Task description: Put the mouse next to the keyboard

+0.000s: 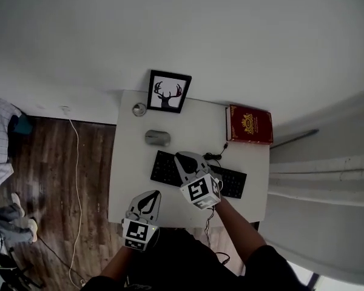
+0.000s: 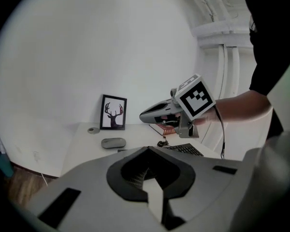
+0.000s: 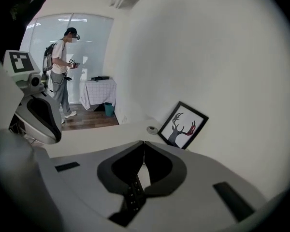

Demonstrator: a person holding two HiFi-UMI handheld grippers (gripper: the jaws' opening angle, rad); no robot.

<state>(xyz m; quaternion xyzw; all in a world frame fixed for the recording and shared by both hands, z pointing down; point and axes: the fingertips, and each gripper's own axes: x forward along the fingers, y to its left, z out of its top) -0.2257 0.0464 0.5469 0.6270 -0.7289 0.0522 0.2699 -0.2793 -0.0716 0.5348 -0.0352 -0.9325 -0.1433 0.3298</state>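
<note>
Grey mouse [image 1: 158,138] — near black keyboard [image 1: 165,170], not touching

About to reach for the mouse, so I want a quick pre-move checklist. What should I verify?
1. Mouse in view, lying free on the table: ok.
2. Right gripper open for the grab: not ok, jaws shut with nothing between them.
3. Left gripper out of the way: ok, near the table's front edge, shut and empty.
4. Bare table left of the keyboard to take the mouse: ok.
5. Right gripper's height over the keyboard: cannot tell.
</note>
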